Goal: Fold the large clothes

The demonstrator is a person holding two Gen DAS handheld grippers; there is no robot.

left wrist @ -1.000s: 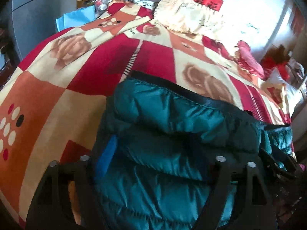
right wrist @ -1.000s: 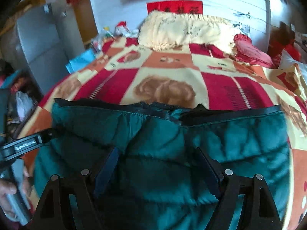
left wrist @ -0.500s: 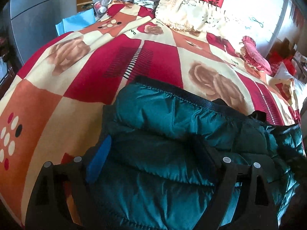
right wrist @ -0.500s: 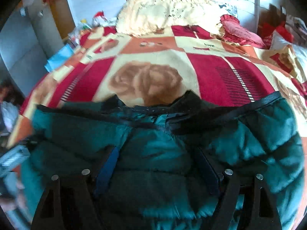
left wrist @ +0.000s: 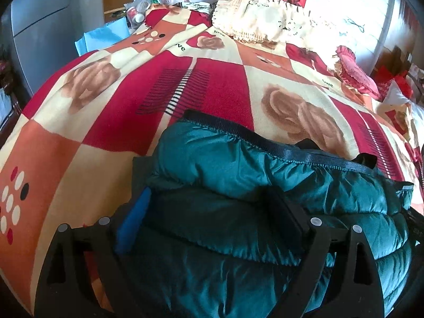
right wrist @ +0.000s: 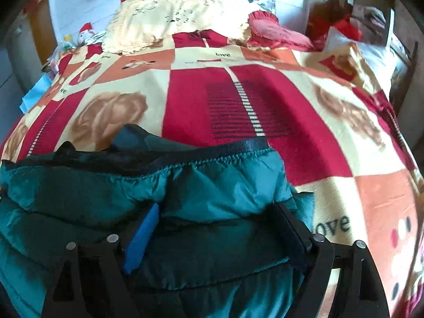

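Note:
A teal quilted puffer jacket (left wrist: 238, 175) with a black hem band lies bunched on the near part of the bed; it also shows in the right wrist view (right wrist: 185, 190). My left gripper (left wrist: 209, 212) has its fingers spread around the jacket's left part, with padded fabric bulging between them. My right gripper (right wrist: 217, 225) holds the jacket's right part the same way, fabric filling the gap between its fingers. The jacket's lower part is hidden under both grippers.
The bed has a red, orange and cream rose-patterned blanket (left wrist: 217, 84). A cream fringed pillow (left wrist: 259, 18) and a red pillow (left wrist: 355, 71) lie at the head. A grey cabinet (left wrist: 39, 26) and clutter stand left of the bed.
Both grippers have carried the jacket forward over the bed and drawn apart; the right gripper has swung to the jacket's right end. The jacket's hem now lies further up the blanket.

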